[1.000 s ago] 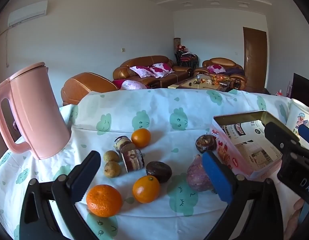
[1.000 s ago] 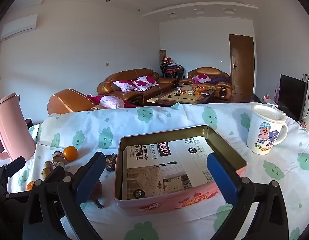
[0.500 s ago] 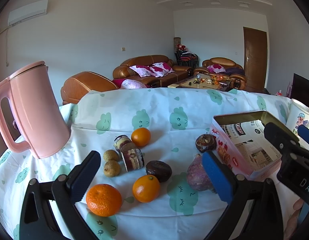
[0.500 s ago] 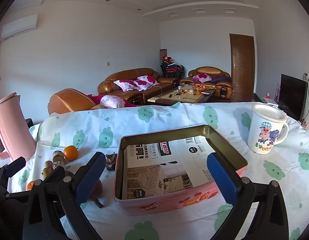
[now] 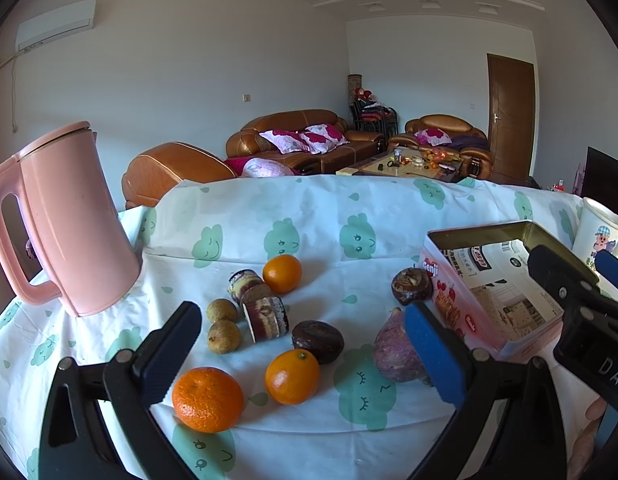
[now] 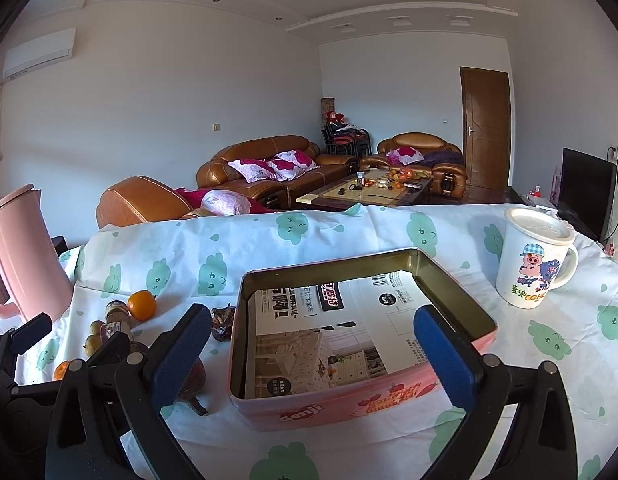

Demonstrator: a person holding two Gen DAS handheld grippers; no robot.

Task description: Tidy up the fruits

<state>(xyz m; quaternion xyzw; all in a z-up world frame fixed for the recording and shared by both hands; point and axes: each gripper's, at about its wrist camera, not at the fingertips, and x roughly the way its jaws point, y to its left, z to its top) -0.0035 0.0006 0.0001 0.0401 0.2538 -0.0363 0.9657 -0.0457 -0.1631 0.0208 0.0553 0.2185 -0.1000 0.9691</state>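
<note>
The left tool point(image 5: 305, 344) hangs released above round orange fruits point(image 5: 208, 399) scattered mid-tabletop beside a tall pink plastic kettle point(image 5: 65, 220) at the left edge, the right tool point(image 6: 313, 356) gapes over a paper-lined pink rectangular tin point(image 6: 349, 404), brown leather sofas point(image 6: 265, 164) behind.

The left claw point(image 5: 305, 350) has black plastic arms shaped like open triangles, each tipped with a blue ribbed pad and fixed by a round silver screw near the joint. The right claw point(image 6: 313, 354) is built the same: black frame, blue textured pads, silver screws. Seen from the left, its black body carries white letters "DAS", with a patch of bare skin just below.
</note>
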